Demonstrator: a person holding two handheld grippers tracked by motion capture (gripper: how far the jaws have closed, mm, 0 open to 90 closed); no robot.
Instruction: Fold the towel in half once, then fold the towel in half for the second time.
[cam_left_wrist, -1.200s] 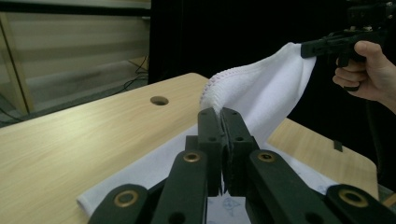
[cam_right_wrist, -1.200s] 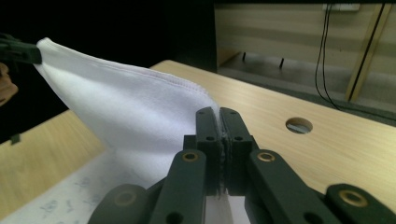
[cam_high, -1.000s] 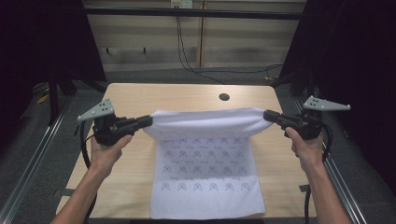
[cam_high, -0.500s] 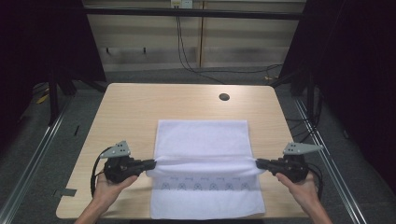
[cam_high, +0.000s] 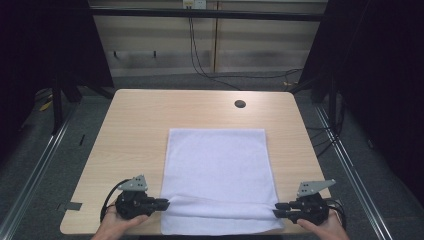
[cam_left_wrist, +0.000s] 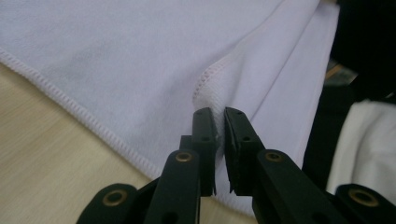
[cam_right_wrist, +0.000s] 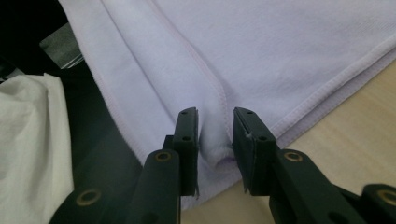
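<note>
Here the white towel (cam_high: 218, 175) lay folded lengthwise on the bench (cam_high: 135, 125), its near corners between each tool, left (cam_high: 162, 203) and right (cam_high: 279, 206), jaws just opening, no longer pinching.

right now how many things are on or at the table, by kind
white towel: 1, folded over on itself near the front edge
grippers: 2, left gripper and right gripper, one at each front corner of the fold
hands: 2, left hand and right hand
table: 1, with 1 dark round hole
total: 7
</note>
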